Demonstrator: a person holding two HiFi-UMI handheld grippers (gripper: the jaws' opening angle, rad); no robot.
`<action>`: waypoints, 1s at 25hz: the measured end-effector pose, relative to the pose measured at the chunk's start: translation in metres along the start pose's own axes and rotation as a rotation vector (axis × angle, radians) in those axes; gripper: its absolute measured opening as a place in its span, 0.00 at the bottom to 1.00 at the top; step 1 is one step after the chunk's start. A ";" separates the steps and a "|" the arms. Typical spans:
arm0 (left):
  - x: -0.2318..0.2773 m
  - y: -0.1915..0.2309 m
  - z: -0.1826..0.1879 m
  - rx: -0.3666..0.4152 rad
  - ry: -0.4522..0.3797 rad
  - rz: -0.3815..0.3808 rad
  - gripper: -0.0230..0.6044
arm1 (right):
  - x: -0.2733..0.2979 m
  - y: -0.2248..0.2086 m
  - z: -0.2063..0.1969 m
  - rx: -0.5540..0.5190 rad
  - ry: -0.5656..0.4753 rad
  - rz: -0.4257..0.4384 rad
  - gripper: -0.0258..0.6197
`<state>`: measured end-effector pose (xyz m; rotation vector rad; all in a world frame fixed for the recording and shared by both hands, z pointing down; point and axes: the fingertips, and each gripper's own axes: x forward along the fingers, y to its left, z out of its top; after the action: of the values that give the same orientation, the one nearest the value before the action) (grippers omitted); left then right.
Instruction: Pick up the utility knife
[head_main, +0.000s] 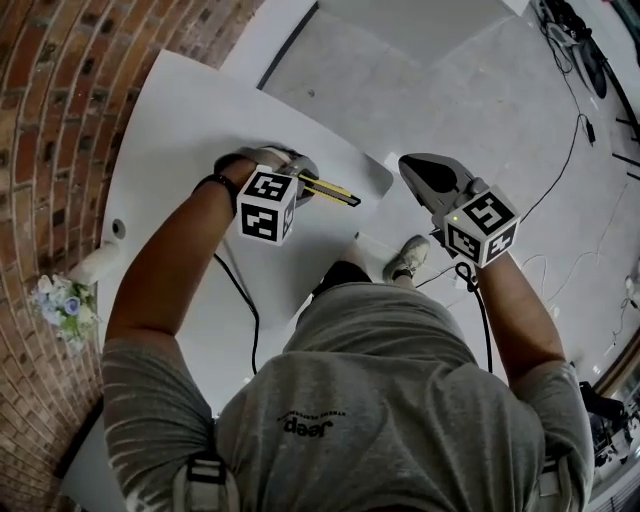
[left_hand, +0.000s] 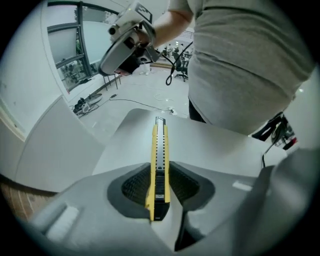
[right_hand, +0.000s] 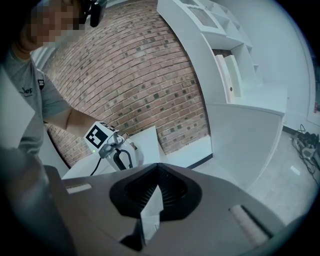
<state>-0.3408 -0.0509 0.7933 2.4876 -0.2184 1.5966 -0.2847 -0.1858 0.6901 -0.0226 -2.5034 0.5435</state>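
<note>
Over the white surface, close by its edge: pinching the knife in the left tongs, ribbed pads squeezed against both flat sides of the yellow body; held on edge, slider strip up, nose poking straight out past the tips; from the head view, jutting out to the right of the marker cube, either resting on the surface or barely off it; can't tell which, with no clear gap to go by. Off to the right, well apart, out over the floor: hovering with the right tongs pressed together on nothing, taking no part for now. Reading the step: grasp made, lift not yet plainly under way. Next, most likely: raise straight up off the surface, holding the squeeze steady; gripped toward the tail end, so watch for the long nose drooping or swinging; keep the wrist quiet; keep the nose clear of the body and the other hand; leave the right side out of it unless needed.
</note>
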 end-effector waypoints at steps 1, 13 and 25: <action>-0.004 0.005 0.002 -0.030 -0.019 0.021 0.22 | -0.005 -0.002 0.002 0.001 -0.008 -0.009 0.05; -0.064 0.074 0.117 -0.166 -0.271 0.140 0.22 | -0.149 -0.055 0.041 0.045 -0.182 -0.221 0.05; -0.159 0.143 0.358 -0.180 -0.676 0.180 0.22 | -0.404 -0.076 0.090 0.062 -0.444 -0.515 0.05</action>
<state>-0.1210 -0.2666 0.5123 2.8185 -0.6531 0.6769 0.0126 -0.3427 0.4363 0.8238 -2.7535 0.4380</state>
